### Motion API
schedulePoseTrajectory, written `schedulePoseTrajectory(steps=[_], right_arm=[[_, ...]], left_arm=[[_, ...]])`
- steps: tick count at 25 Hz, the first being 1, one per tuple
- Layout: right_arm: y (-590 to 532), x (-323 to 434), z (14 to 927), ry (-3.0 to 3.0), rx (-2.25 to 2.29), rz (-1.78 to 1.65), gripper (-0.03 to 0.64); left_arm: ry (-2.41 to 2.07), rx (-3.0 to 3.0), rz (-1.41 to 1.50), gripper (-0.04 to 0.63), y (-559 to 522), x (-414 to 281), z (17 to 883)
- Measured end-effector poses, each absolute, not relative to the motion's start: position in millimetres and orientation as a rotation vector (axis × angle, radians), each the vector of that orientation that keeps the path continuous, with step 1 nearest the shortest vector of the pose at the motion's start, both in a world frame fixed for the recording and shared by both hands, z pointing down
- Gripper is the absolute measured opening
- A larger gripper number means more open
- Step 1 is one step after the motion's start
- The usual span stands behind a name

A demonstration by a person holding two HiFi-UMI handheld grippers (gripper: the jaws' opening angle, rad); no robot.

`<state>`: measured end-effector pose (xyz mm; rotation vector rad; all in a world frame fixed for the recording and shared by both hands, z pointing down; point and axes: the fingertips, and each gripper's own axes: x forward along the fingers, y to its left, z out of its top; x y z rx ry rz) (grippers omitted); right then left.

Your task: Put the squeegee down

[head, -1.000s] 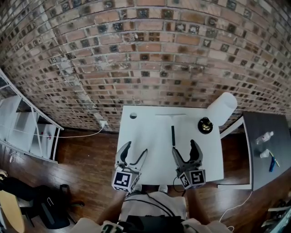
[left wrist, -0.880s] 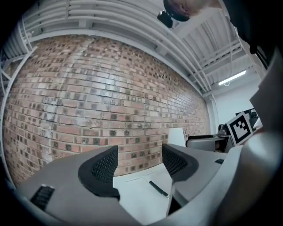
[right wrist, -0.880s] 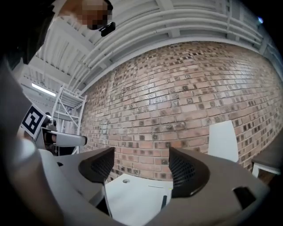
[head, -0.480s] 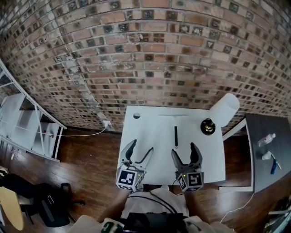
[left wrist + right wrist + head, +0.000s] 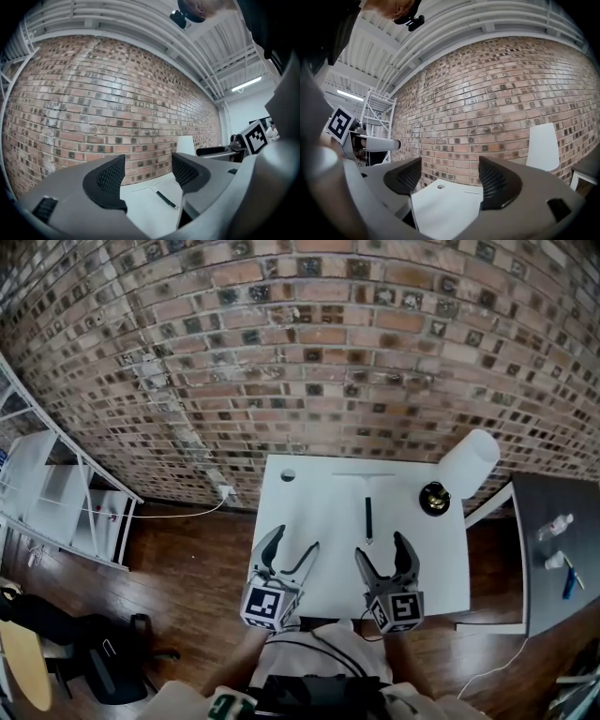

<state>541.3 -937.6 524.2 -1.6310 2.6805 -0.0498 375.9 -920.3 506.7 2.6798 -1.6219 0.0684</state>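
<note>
The squeegee [image 5: 367, 517] lies flat on the white table [image 5: 319, 512]. Its blade runs along the far edge by the brick wall [image 5: 309, 352], and its handle points back toward the person. The right gripper [image 5: 382, 547] hovers just beside the handle's near end, jaws spread, nothing between them. The left gripper [image 5: 294, 540] hangs over the near-left corner, jaws apart too. A white lamp [image 5: 467, 465] stands far right.

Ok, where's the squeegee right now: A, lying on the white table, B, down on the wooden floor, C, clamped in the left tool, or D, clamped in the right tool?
A: the squeegee lies flat on the white table, ahead of the right tool, whose jaws stand apart and empty.
</note>
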Motion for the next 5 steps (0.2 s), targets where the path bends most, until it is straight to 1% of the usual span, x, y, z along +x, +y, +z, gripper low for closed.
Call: schedulePoseTrajectory(steps=[5], right_arm=[[-935.6, 531.9, 520.8, 2.726, -1.607, 0.02, 0.407]], left_arm=[[-1.625, 2.631, 0.052, 0.31, -919.7, 375.0, 513.2]])
